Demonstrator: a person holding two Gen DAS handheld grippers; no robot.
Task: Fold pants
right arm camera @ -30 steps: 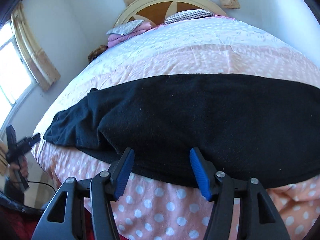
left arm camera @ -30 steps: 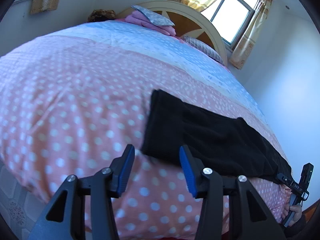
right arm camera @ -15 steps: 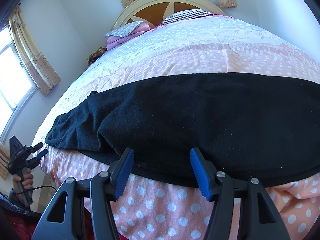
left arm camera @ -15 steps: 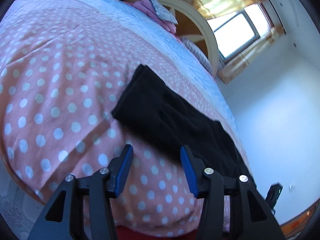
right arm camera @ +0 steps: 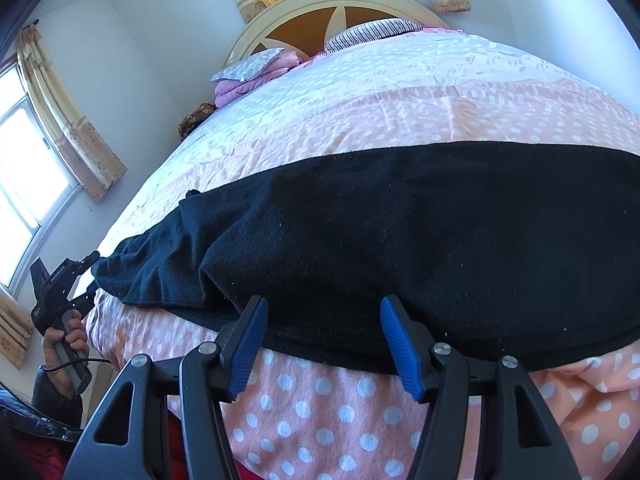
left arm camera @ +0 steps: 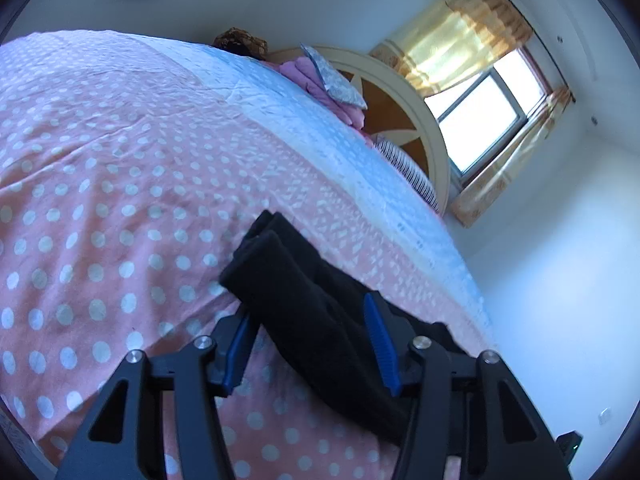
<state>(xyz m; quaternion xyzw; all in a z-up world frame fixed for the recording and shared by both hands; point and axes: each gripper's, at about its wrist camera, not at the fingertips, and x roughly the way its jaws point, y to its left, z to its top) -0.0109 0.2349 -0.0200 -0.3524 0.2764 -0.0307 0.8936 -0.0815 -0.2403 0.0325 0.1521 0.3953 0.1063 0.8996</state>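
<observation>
Both the left gripper (left arm camera: 310, 344) and right gripper (right arm camera: 326, 344) stand half-open astride black pants (right arm camera: 400, 232), gripping nothing; closing shallow could miss lower layers.

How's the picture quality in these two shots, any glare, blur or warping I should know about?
Left wrist view: the window is blown out white, the bed bulges with fisheye warp, and the black pants show little detail. Right wrist view: sharper, with lint visible on the pants; its windows also glare, and the corners are dark.
</observation>
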